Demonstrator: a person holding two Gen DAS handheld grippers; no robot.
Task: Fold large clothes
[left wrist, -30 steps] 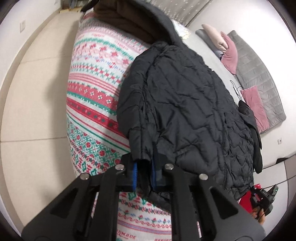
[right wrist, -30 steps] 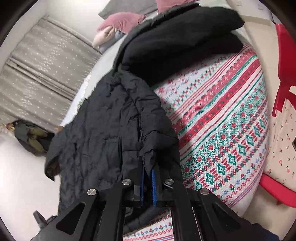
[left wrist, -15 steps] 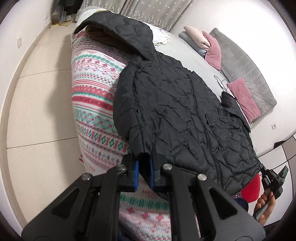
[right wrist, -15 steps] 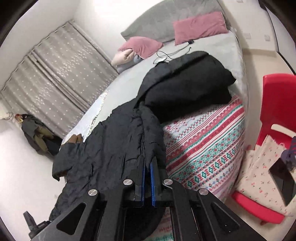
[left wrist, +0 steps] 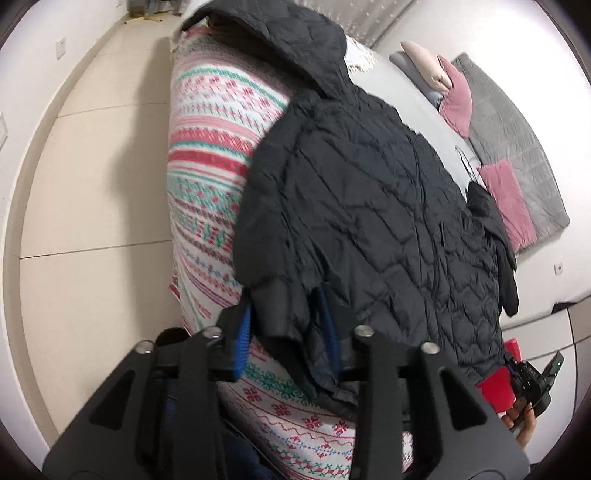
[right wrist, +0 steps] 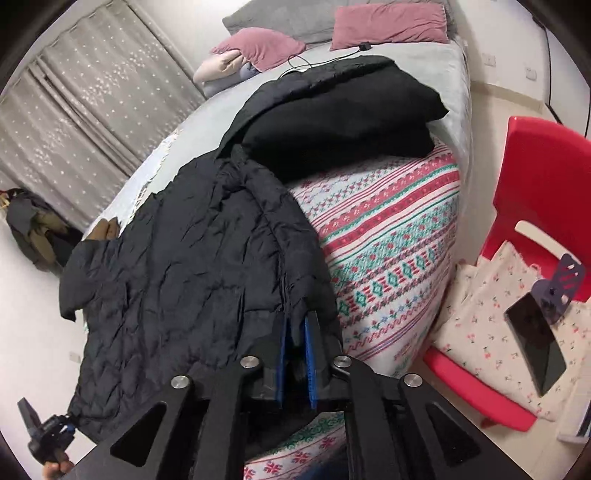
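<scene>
The left gripper point(left wrist: 286, 334) has its blue-padded jaws spread apart, with the cuffed end of a sleeve of the black quilted jacket point(left wrist: 369, 206) hanging loose between them, not pinched. The right gripper point(right wrist: 295, 354) has its jaws drawn close together on a fold of the jacket's edge point(right wrist: 207, 258).

Just under and ahead of both grippers, the jacket lies spread across the foot of the bed, over a knitted blanket point(left wrist: 207, 162) banded in red, green and white that drapes down the bed's side. Past the left gripper's tips the jacket's hood point(left wrist: 280, 40) rests at the far end of the blanket. Ahead of the right gripper, beyond the jacket's shoulder, a second black garment point(right wrist: 340, 114) is bundled on the blanket.

Farther on, the bed carries a grey sheet point(right wrist: 417, 55), with pink pillows point(right wrist: 388, 20) and a grey headboard cushion point(left wrist: 517, 136) at the far end. To the right of the right gripper stands a red plastic chair point(right wrist: 535, 166) with a floral cloth point(right wrist: 480, 317) and a dark phone point(right wrist: 535, 339) on its seat. To the left of the left gripper is pale tiled floor point(left wrist: 92, 184). Grey dotted curtains point(right wrist: 74, 103) hang at the back wall, far left of the right gripper.
</scene>
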